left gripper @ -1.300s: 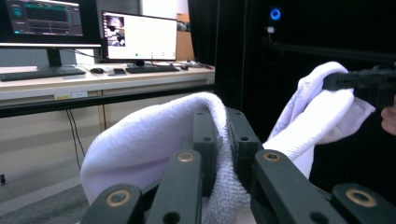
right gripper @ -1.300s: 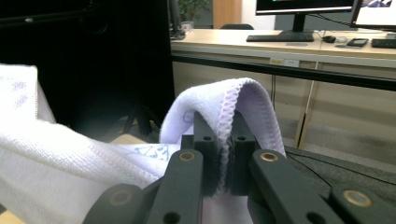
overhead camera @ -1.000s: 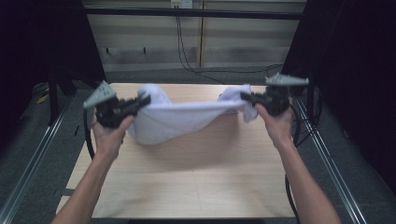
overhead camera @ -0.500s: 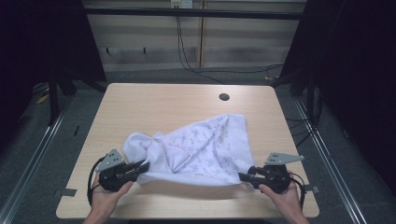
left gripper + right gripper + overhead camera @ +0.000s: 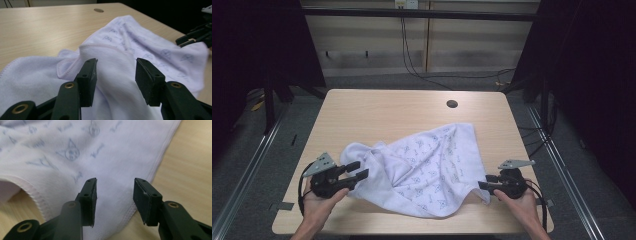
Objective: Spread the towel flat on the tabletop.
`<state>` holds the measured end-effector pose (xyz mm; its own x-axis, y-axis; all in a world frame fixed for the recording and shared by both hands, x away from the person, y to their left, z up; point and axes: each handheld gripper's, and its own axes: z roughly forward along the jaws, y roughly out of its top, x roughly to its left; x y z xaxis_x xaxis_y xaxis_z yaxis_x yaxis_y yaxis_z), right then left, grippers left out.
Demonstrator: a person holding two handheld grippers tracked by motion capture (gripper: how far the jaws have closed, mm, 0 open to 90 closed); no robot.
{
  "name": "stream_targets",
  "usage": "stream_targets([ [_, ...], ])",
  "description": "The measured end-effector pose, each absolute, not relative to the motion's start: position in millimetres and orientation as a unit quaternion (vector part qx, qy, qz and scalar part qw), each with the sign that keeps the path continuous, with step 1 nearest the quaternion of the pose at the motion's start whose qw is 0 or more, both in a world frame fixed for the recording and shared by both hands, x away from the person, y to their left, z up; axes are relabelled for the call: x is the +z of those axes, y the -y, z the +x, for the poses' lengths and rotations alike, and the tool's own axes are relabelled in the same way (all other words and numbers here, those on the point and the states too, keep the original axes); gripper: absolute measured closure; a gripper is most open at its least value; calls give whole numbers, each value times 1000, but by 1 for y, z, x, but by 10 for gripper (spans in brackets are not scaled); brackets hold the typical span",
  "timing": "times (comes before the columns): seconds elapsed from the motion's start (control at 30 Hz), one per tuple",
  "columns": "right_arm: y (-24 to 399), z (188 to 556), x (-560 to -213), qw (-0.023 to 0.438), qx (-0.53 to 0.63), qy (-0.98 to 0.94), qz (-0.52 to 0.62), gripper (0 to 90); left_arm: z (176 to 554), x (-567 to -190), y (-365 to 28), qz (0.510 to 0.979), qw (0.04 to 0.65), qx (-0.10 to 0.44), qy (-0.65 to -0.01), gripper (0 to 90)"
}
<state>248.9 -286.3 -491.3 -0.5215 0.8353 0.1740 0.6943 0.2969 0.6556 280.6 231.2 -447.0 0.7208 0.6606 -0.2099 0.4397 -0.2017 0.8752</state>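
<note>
A white printed towel (image 5: 427,167) lies rumpled on the near half of a wooden table (image 5: 377,115). Left gripper (image 5: 353,174) and right gripper (image 5: 482,185) sit at opposite corners, jaws wide apart (holding nothing), seemingly to leave it spread.

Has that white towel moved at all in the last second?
Yes. The towel was held stretched near the table's far edge; now it lies crumpled at the near edge, short of the round hole.
</note>
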Motion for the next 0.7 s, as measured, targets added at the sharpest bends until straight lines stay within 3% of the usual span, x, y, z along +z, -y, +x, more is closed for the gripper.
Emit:
stream_targets([
  [0.1,282,250,-493,117,333,-807,474,526,295,-456,-227,776,502,107,-366,507],
  [0.13,280,253,-493,152,307,-815,467,539,300,-461,-225,785,485,114,-368,521],
  [0.17,280,253,-493,152,307,-815,467,539,304,-467,-223,791,476,112,-368,521],
  [0.2,281,256,-493,163,298,-819,463,625,307,-479,-224,794,463,99,-380,532],
  [0.23,281,256,-493,163,298,-819,463,625,307,-479,-224,794,463,99,-380,543],
  [0.3,285,259,-493,169,296,-818,463,795,304,-489,-224,810,443,91,-374,543],
  [0.4,287,262,-493,178,289,-819,462,874,303,-492,-223,816,435,84,-371,547],
  [0.53,298,270,-476,192,306,-798,482,884,299,-488,-222,814,443,89,-364,574],
  [0.7,318,274,-440,224,364,-764,484,763,296,-487,-219,816,446,85,-359,568],
])
